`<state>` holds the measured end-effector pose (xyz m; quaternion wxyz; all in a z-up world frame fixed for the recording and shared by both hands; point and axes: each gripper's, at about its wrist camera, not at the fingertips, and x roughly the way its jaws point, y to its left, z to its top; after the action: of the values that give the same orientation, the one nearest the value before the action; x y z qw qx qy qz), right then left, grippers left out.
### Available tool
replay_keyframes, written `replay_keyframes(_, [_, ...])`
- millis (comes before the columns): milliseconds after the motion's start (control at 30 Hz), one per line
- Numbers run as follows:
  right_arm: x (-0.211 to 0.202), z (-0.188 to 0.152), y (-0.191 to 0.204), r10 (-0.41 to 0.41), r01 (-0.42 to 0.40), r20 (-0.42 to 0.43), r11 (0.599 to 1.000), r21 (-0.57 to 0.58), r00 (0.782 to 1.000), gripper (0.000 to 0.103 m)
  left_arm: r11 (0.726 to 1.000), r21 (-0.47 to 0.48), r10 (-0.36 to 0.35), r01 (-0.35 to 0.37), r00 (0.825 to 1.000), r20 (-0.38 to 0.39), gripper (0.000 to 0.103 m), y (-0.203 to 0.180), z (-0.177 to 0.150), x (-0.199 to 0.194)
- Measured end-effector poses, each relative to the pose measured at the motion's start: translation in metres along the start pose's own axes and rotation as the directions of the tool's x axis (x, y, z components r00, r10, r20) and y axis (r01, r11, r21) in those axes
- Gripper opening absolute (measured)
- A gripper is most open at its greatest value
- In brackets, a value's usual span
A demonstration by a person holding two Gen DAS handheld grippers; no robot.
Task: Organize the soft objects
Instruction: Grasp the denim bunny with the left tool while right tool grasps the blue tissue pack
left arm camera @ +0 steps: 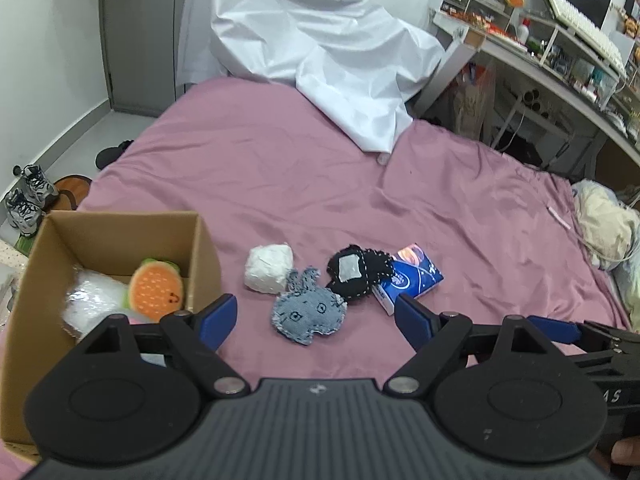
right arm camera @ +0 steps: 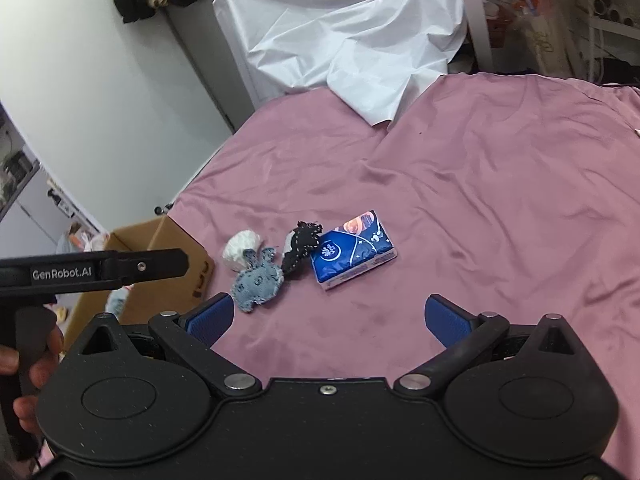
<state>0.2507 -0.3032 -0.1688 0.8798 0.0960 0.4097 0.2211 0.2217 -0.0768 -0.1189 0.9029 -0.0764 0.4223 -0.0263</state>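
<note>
Left gripper: jaws stand wide apart with nothing between them, hanging over the bed just short of the denim bunny.
Right gripper: jaws spread wide and empty, above bare sheet on the near side of the tissue pack; its body also shows at the right edge of the left view.
Hand: wraps the black handle of the left gripper, seen at the left of the right view.
Count on the bed: four loose things – one denim bunny, one white bundle, one black stitched toy, one blue tissue pack.
Cluster: the bunny is the landmark; the bundle touches its ears on the left, the black toy touches its right side, and the pack lies just beyond the black toy, partly under it.
Bunny axis: long axis runs away from the camera, ears at the far end.
Pack axis: long side slants, near-left to far-right.
Cardboard box: open, standing left of the bunny on the bed.
Box contents: one orange-faced plush and one clear plastic bag.
White sheet: crumpled, well beyond the bunny.
</note>
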Motion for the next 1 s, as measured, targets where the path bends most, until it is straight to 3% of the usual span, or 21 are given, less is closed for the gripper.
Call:
replay_keyframes(267, [0.023, 0.003, -0.016, 0.018, -0.018, -0.009, 0.999, -0.049, 1.0, 0.103, 0.999, 0.017, 0.03, -0.029, 0.998, -0.056, 0.082, -0.01, -0.001, 0.035])
replay_keyframes(600, [0.044, -0.007, -0.04, 0.058, -0.059, -0.021, 0.998, -0.002, 0.998, 0.103, 0.998, 0.031, 0.06, -0.057, 0.989, -0.134, 0.076, -0.016, -0.006, 0.079])
replay_keyframes(767, [0.051, -0.008, -0.04, 0.061, -0.061, -0.01, 0.998, -0.027, 0.998, 0.103, 0.994, 0.035, 0.111, -0.107, 0.983, -0.149, 0.075, -0.013, -0.009, 0.095])
replay_keyframes(1000, [0.062, -0.006, -0.04, 0.065, -0.066, -0.004, 0.997, -0.049, 0.998, 0.103, 0.994, 0.013, 0.109, -0.109, 0.975, -0.191, 0.07, -0.006, -0.015, 0.113])
